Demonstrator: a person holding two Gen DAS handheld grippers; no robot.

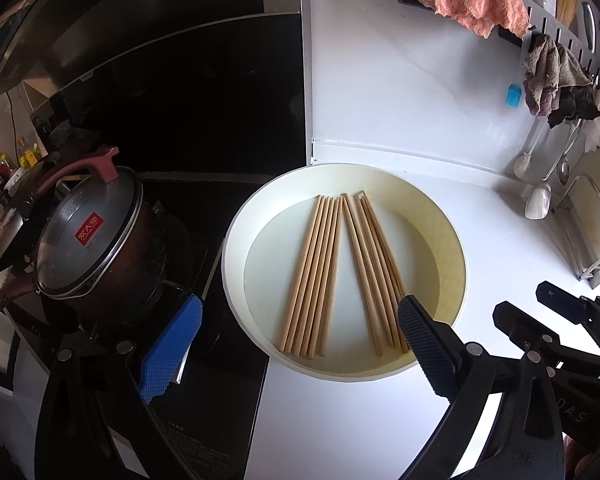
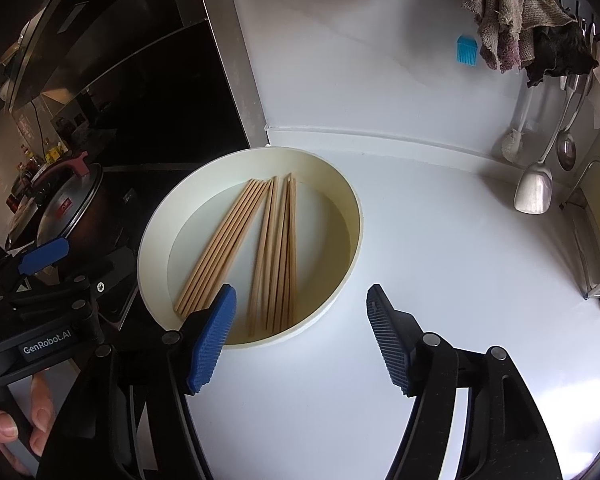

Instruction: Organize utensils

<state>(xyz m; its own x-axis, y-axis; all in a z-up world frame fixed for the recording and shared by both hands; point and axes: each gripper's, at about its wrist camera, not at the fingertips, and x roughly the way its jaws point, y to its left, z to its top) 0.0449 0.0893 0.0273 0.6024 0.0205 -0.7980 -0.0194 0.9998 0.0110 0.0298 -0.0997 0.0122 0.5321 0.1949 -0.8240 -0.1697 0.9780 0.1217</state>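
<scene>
Several wooden chopsticks lie in two bunches inside a round cream tray (image 1: 231,240) (image 2: 148,248) on the white counter. The left bunch (image 1: 312,276) (image 2: 228,240) fans away from the right bunch (image 1: 376,276) (image 2: 278,252). My left gripper (image 1: 300,304) hangs open and wide over the tray's near half, its blue pad (image 1: 172,344) out over the stove edge and its black pad (image 1: 424,344) by the right bunch's near ends. My right gripper (image 2: 300,292) is open just in front of the tray's near rim, with nothing between its pads.
A pot with a glass lid (image 1: 88,240) sits on the black stove to the left. Cloths (image 2: 512,20), a blue brush (image 2: 466,51), a ladle and a spatula (image 2: 534,192) hang at the back right. A rack (image 2: 596,240) stands at the right edge. A hand (image 2: 20,420) holds the left gripper.
</scene>
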